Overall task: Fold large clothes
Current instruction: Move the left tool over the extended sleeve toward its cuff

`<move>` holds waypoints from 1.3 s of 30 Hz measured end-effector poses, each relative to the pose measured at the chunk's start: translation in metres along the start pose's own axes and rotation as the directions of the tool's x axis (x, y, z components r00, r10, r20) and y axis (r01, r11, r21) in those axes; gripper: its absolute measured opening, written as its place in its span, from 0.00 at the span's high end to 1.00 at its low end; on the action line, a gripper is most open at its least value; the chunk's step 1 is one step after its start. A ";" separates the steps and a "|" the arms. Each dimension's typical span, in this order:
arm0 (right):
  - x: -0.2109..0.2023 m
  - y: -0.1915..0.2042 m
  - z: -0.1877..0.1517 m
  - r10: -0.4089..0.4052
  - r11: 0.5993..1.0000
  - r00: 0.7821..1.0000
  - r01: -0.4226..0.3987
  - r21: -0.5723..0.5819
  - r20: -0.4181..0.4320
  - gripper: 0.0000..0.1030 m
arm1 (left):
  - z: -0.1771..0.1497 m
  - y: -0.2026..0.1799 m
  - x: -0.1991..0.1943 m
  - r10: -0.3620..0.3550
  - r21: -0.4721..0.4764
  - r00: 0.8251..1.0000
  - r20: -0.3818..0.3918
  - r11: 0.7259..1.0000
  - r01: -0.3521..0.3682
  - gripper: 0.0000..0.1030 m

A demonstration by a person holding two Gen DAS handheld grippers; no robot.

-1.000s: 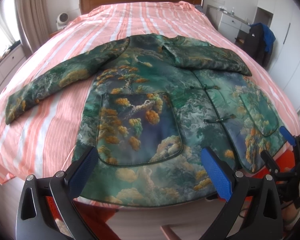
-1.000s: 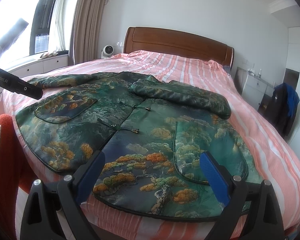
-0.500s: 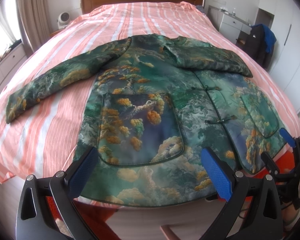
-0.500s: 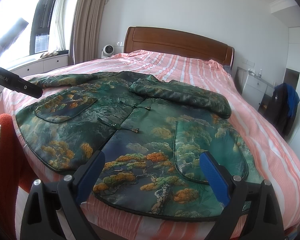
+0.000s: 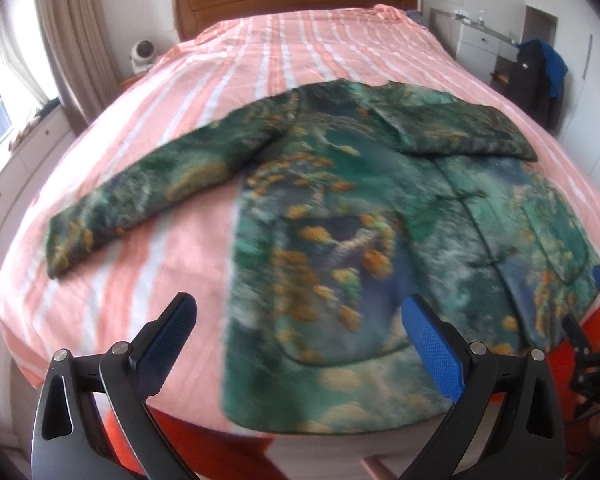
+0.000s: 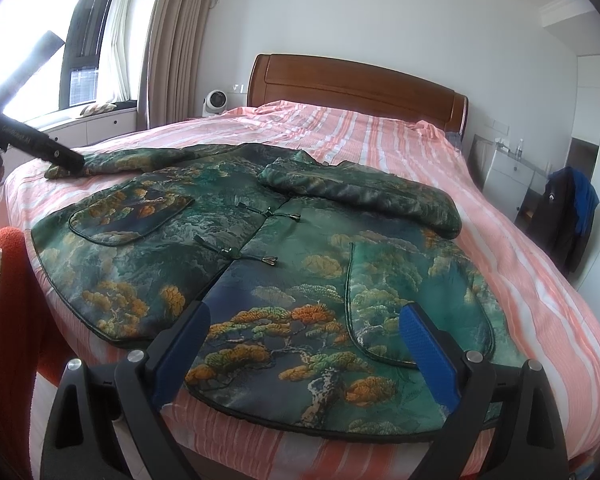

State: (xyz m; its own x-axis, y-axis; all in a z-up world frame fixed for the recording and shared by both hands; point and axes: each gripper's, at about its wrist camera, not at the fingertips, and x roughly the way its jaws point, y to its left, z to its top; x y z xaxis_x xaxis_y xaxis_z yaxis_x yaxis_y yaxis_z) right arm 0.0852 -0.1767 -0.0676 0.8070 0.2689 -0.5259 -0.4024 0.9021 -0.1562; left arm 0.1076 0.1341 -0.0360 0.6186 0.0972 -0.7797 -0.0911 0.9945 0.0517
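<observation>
Left gripper (image 5: 300, 340) hovers spread above jacket (image 5: 360, 240) hem.

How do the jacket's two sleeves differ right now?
The left sleeve lies stretched out flat on the striped bedsheet, away from the body. The right sleeve is folded across the jacket's chest, resting on the jacket itself. Both share the same green-and-orange brocade pattern.

Both tongs, left (image 5: 298, 344) and right (image 6: 304, 342), gape wide, gripping nothing.
</observation>
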 end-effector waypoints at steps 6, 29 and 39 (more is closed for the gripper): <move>0.003 -0.001 0.000 0.000 1.000 1.000 0.000 0.007 -0.011 0.08 | 0.022 0.068 0.013 -0.019 -0.185 0.999 -0.027 0.983 0.013 0.01; 0.010 0.001 -0.003 0.009 1.000 0.999 -0.009 0.002 -0.034 0.08 | -0.008 0.160 0.068 -0.019 -0.504 0.986 -0.168 0.861 -0.069 0.01; 0.009 0.003 -0.002 0.008 1.000 0.999 -0.008 -0.001 -0.032 0.08 | -0.001 0.167 0.062 0.004 -0.493 0.988 -0.154 0.866 -0.080 0.01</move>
State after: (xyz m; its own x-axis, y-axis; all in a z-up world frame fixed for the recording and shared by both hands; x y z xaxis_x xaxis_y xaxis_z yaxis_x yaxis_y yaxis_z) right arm 0.0906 -0.1723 -0.0747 0.7894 0.2648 -0.5539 -0.4092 0.8995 -0.1532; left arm 0.1304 0.3058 -0.0761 0.4904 0.0939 -0.8665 -0.5136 0.8344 -0.2002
